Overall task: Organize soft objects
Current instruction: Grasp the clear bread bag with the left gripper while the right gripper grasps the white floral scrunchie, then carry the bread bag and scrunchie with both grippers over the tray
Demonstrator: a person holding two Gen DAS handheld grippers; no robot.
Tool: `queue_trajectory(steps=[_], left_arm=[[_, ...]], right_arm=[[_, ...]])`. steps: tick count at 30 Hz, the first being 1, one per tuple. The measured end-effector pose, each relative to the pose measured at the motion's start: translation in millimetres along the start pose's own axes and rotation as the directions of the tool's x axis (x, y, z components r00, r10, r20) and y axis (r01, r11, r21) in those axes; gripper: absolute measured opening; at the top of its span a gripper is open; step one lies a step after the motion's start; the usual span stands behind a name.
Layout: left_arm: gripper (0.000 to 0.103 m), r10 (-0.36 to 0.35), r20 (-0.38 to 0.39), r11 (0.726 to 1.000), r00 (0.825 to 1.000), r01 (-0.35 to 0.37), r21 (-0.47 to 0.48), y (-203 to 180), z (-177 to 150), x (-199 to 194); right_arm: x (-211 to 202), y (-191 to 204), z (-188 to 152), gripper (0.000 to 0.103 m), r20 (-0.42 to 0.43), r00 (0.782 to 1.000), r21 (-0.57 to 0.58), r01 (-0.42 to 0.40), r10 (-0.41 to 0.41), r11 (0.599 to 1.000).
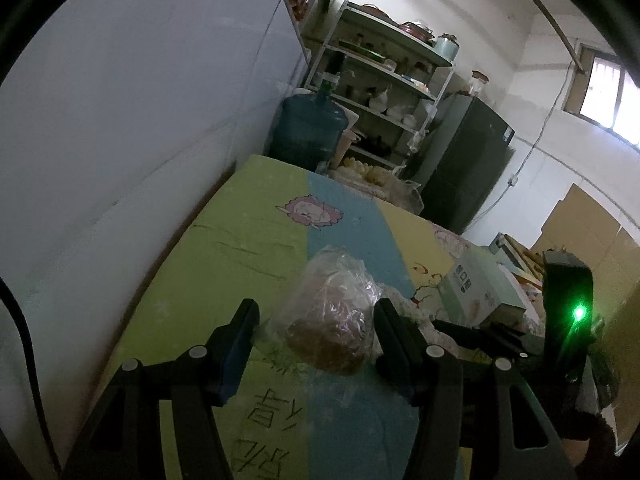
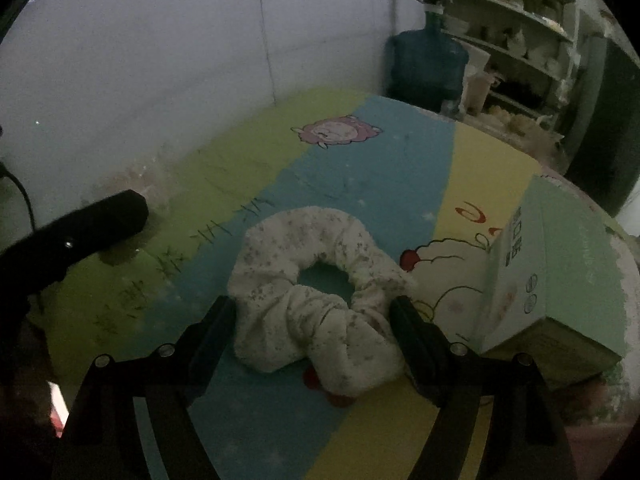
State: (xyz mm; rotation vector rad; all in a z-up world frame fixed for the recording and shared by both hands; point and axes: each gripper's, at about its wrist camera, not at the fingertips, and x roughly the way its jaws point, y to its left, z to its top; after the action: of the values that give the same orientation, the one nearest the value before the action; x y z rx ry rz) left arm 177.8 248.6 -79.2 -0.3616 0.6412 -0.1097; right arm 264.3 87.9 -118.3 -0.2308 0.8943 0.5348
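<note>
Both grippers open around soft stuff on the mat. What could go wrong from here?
1. The right gripper straddles only the near fold of the white scrunchie; closing may pinch a fold and let it slip.
2. The left gripper may catch only the loose plastic bag, leaving its brown contents sagging.

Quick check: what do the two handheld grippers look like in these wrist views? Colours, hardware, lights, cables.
Both are matte black linkage frames with round silver pivot pins. The left gripper has dark blue pads on its fingers. The right gripper looks all black in its own view; seen from the left camera, its body carries a lit green LED. A black cable runs past the left edge.
</note>
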Motion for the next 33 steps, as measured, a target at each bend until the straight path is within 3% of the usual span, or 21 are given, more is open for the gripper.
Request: queue_trajectory(steps=[4,6,9,13,16,24,33], left_arm=[[0.06,0.004,0.007,1.0,1.0,-0.004,0.003,-1.2,-0.8,-2.9],[0.06,0.006,0.008,1.0,1.0,-0.006,0.001,-1.8,-2.2,-3.0],[0.06,-0.002,0.015,1.0,1.0,0.002,-0.01,-3.6,-4.1,-4.6],[0.06,-0.015,0.037,1.0,0.999,0.015,-0.012,-11.1,-4.3,-11.1],[0.06,-0.026,0.057,1.0,0.998,0.025,0.007,-22.6,-5.5,-18.3],[0.06,-0.065,0.087,0.995,0.994,0.058,0.079,-65.8,-4.6,-29.2],[0.06,-0.118,0.09,0.984,0.989,0.104,0.148,-123.2,-4.3,-24.2]], right_arm=[[-1.2,-2.0,-1.7,0.06,0.012,0.999,0.02,0.049,-0.049,0.999],[-7.2,-6.6,-5.8,0.036,0.02,0.999,0.049,0.036,-0.037,0.998],[-16.1,-14.4,-10.7,0.021,0.027,1.0,0.088,-0.014,0.012,0.996],[-40.6,-17.4,-20.6,0.019,0.062,0.994,0.121,-0.097,0.09,0.988],[-65.8,-15.8,-25.8,0.019,0.112,0.988,0.109,-0.115,0.103,0.987],[-130.1,-27.1,-34.5,0.019,0.241,0.967,0.092,-0.104,0.08,0.99],[-166.4,-68.2,-49.1,0.019,0.315,0.949,0.137,-0.076,0.029,0.988]])
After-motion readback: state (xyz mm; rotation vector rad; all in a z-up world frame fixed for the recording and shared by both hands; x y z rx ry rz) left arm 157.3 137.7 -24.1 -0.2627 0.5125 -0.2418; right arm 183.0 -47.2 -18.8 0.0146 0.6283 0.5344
